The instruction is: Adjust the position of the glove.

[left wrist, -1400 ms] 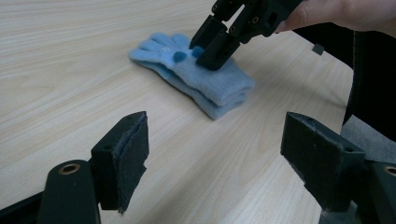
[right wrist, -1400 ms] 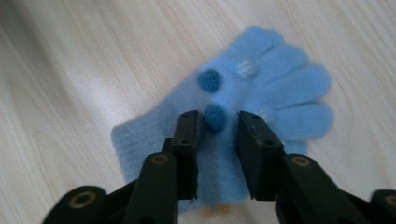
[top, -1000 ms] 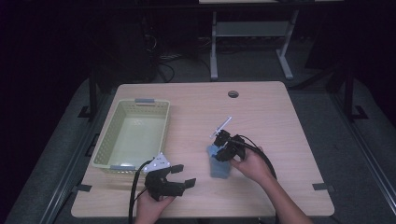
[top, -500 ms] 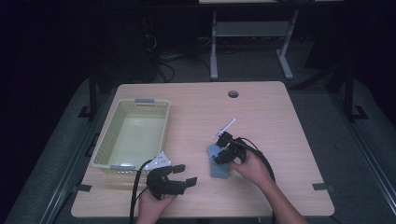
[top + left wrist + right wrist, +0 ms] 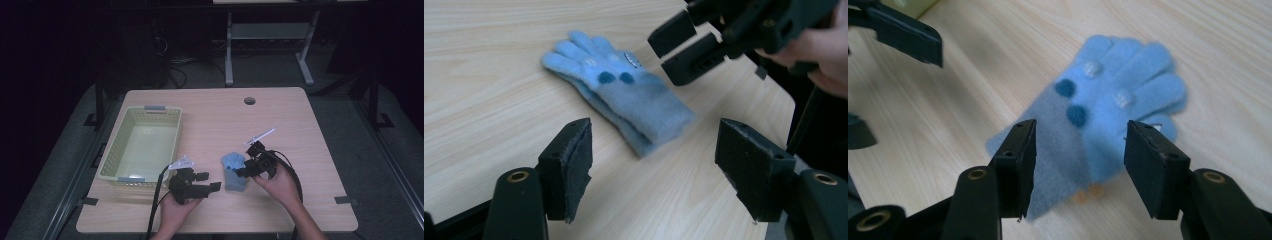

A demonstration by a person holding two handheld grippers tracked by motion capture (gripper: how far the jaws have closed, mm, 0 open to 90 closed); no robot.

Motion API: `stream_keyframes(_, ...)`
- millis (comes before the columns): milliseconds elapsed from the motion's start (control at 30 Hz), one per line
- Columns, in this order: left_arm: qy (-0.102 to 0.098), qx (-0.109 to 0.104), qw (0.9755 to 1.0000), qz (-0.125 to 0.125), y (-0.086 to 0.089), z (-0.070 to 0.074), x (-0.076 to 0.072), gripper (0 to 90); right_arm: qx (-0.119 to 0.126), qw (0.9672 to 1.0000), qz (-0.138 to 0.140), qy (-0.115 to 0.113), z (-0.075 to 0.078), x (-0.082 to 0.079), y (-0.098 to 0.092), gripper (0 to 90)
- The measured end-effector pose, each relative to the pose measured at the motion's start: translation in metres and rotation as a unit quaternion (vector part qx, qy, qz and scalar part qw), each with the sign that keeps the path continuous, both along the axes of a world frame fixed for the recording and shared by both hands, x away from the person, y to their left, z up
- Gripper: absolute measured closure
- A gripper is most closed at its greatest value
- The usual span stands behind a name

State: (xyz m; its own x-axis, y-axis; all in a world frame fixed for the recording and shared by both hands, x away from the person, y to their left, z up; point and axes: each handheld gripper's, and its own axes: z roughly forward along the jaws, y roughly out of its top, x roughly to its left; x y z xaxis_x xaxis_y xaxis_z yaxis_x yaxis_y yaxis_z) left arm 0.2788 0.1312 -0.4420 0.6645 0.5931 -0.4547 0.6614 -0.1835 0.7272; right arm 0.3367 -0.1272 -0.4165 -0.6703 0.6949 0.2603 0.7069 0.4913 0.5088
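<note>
Glove: blue glove (image 5: 234,172) lies flat on the table (image 5: 300,130), between the two hand-held grippers, cuff toward the person, fingers pointing away.
Right hand-held gripper (image 5: 1078,150): jaws have just been opening; they stand apart over the glove's cuff end, pads clear of the fabric, gripping nothing.
Left hand-held gripper (image 5: 654,165): jaws wide but have just been closing a little; empty, pointed at the glove from just beside it, not touching.
Basket: pale green basket (image 5: 142,145) at the table's left, well apart from the glove, nothing visible in it.
Done so far: by my reading, the glove is laid out and let go.
Left to do: likely a fresh grasp and a move to the basket; no grip is made yet.
</note>
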Motion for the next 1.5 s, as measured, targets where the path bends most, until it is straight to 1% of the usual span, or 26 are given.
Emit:
stream_keyframes(33, 0.000, 0.000, 1.0000, 0.000, 0.000, 0.000, 0.000, 31.3, 0.000, 1.0000, 0.000, 0.000, 0.000, 0.000, 0.000, 46.2)
stream_keyframes(67, 0.008, 0.002, 1.0000, 0.003, -0.003, -0.001, 0.003, 31.3, 0.019, 0.9997, -0.017, 0.006, -0.002, -0.002, -0.007, 46.3)
stream_keyframes(100, 0.024, 0.005, 0.9997, 0.007, -0.007, -0.002, 0.008, 31.2, 0.026, 0.9993, -0.026, 0.010, -0.003, -0.004, -0.010, 46.3)
stream_keyframes(133, 0.024, 0.005, 0.9997, 0.007, -0.007, -0.002, 0.008, 31.2, 0.026, 0.9993, -0.026, 0.010, -0.003, -0.004, -0.010, 46.3)
stream_keyframes(200, 0.044, 0.003, 0.9990, 0.009, -0.011, -0.005, 0.015, 30.7, 0.048, 0.9977, -0.047, 0.012, -0.009, -0.006, -0.019, 45.1)
stream_keyframes(233, 0.067, -0.001, 0.9977, 0.015, -0.014, -0.008, 0.021, 30.3, 0.052, 0.9973, -0.051, 0.011, -0.012, -0.006, -0.022, 44.4)
stream_keyframes(267, 0.067, -0.001, 0.9977, 0.015, -0.014, -0.008, 0.021, 30.2, 0.055, 0.9966, -0.059, 0.016, -0.014, -0.007, -0.024, 43.6)
stream_keyframes(300, 0.082, -0.009, 0.9963, 0.024, -0.018, -0.009, 0.026, 30.2, 0.061, 0.9959, -0.064, 0.016, -0.017, -0.007, -0.026, 43.6)
stream_keyframes(367, 0.094, -0.011, 0.9951, 0.028, -0.020, -0.011, 0.030, 30.4, 0.078, 0.9941, -0.071, 0.023, -0.020, -0.008, -0.029, 43.7)
stream_keyframes(433, 0.110, -0.014, 0.9934, 0.032, -0.022, -0.013, 0.035, 30.9, 0.085, 0.9931, -0.074, 0.031, -0.024, -0.009, -0.029, 43.9)
stream_keyframes(467, 0.110, -0.014, 0.9934, 0.032, -0.022, -0.013, 0.035, 31.2, 0.085, 0.9931, -0.074, 0.031, -0.024, -0.009, -0.029, 43.9)
stream_keyframes(533, 0.124, -0.022, 0.9913, 0.037, -0.023, -0.016, 0.038, 32.2, 0.089, 0.9922, -0.079, 0.039, -0.027, -0.010, -0.028, 44.5)
stream_keyframes(567, 0.139, -0.027, 0.9891, 0.041, -0.024, -0.019, 0.041, 32.6, 0.096, 0.9912, -0.083, 0.039, -0.027, -0.010, -0.028, 45.0)
stream_keyframes(600, 0.139, -0.027, 0.9891, 0.041, -0.024, -0.019, 0.041, 32.9, 0.099, 0.9905, -0.086, 0.042, -0.027, -0.010, -0.028, 45.5)
stream_keyframes(667, 0.150, -0.027, 0.9874, 0.043, -0.025, -0.022, 0.042, 33.0, 0.101, 0.9899, -0.089, 0.044, -0.028, -0.010, -0.029, 46.0)
stream_keyframes(767, 0.145, -0.021, 0.9884, 0.042, -0.029, -0.024, 0.043, 34.6, 0.108, 0.9881, -0.097, 0.050, -0.032, -0.009, -0.030, 47.4)
stream_keyframes(867, 0.152, -0.018, 0.9873, 0.043, -0.030, -0.027, 0.045, 37.1, 0.104, 0.9873, -0.105, 0.058, -0.037, -0.009, -0.028, 48.1)
stream_keyframes(900, 0.157, -0.019, 0.9865, 0.045, -0.031, -0.028, 0.046, 39.1, 0.108, 0.9861, -0.106, 0.068, -0.039, -0.008, -0.028, 48.7)
stream_keyframes(933, 0.164, -0.020, 0.9853, 0.044, -0.031, -0.029, 0.046, 39.1, 0.108, 0.9861, -0.106, 0.068, -0.039, -0.008, -0.028, 48.7)
stream_keyframes(967, 0.170, -0.025, 0.9844, 0.039, -0.031, -0.031, 0.048, 42.2, 0.113, 0.9855, -0.107, 0.069, -0.041, -0.008, -0.028, 49.3)
stream_keyframes(1000, 0.170, -0.025, 0.9844, 0.039, -0.031, -0.031, 0.048, 43.4, 0.113, 0.9852, -0.107, 0.072, -0.041, -0.009, -0.027, 49.2)
stream_keyframes(1033, 0.172, -0.026, 0.9840, 0.037, -0.032, -0.032, 0.048, 44.5, 0.111, 0.9860, -0.105, 0.067, -0.042, -0.008, -0.027, 49.3)
stream_keyframes(1067, 0.172, -0.026, 0.9840, 0.037, -0.032, -0.032, 0.048, 45.6, 0.109, 0.9856, -0.108, 0.071, -0.042, -0.009, -0.026, 49.5)
stream_keyframes(1233, 0.176, -0.025, 0.9836, 0.030, -0.034, -0.033, 0.048, 52.5, 0.107, 0.9860, -0.108, 0.069, -0.045, -0.010, -0.022, 51.9)
stream_keyframes(1367, 0.180, -0.026, 0.9830, 0.022, -0.035, -0.036, 0.049, 59.8, 0.108, 0.9863, -0.110, 0.058, -0.046, -0.012, -0.020, 56.0)
stream_keyframes(1500, 0.176, -0.024, 0.9839, 0.018, -0.036, -0.036, 0.047, 63.3, 0.108, 0.9854, -0.115, 0.064, -0.046, -0.013, -0.020, 55.4)
